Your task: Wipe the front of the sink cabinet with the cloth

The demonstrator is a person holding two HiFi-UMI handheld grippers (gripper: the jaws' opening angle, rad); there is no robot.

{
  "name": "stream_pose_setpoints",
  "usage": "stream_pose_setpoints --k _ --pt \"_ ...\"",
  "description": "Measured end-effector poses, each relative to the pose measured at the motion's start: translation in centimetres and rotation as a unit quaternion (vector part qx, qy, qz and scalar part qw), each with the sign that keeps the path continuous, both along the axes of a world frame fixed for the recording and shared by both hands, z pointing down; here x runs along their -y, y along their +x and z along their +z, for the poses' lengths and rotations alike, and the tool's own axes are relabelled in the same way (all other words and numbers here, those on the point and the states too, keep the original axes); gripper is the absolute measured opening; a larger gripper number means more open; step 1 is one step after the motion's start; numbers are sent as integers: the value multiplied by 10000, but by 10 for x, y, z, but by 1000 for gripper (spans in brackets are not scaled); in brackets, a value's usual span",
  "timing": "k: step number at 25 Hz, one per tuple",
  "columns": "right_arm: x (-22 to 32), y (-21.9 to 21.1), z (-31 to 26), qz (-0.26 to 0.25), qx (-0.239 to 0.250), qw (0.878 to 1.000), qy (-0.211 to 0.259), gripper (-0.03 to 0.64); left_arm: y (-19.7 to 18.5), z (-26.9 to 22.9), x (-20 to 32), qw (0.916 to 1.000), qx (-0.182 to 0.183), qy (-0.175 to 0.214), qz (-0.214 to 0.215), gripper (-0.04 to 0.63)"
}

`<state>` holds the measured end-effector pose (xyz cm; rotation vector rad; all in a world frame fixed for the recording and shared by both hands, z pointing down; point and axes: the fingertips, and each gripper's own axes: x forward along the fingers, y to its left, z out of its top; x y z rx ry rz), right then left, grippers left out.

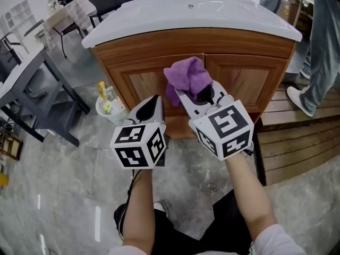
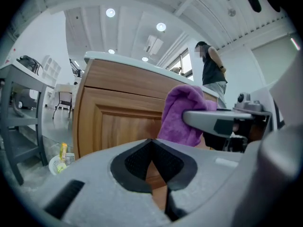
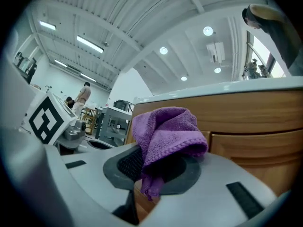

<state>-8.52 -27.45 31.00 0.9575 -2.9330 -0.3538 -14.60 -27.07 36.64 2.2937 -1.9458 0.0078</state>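
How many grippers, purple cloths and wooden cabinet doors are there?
Grippers: 2, the left gripper and the right gripper
Purple cloth: 1, held in the right gripper
Wooden cabinet doors: 2, the left door and the right door
Total: 5

White basket, grey table

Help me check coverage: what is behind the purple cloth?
Behind the purple microfibre cloth stands the brown wooden cabinet front, near its middle. That covered patch, and any contact, cannot be seen.
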Motion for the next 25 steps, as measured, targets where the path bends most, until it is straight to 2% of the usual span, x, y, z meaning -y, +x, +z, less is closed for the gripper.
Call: stream_pose_setpoints --k 6,12,17,25 --pt "-14 -69 26 -514 208 9981 -260 66 -49 13 -23 9983 134 -122 -553 6" --pt "-29 -131 55 -908 60 9952 -347 66 -100 25 -49 9931 -69 -261 -1144 6" --pt "-32 -171 79 -1132 -310 9924 -379 67 -111 22 -63 9932 -209 -143 -1135 6" --pt "-23 -188 92 -1081 -498 9920 -415 67 -115 18 -65 9930 -230 -115 -1152 6"
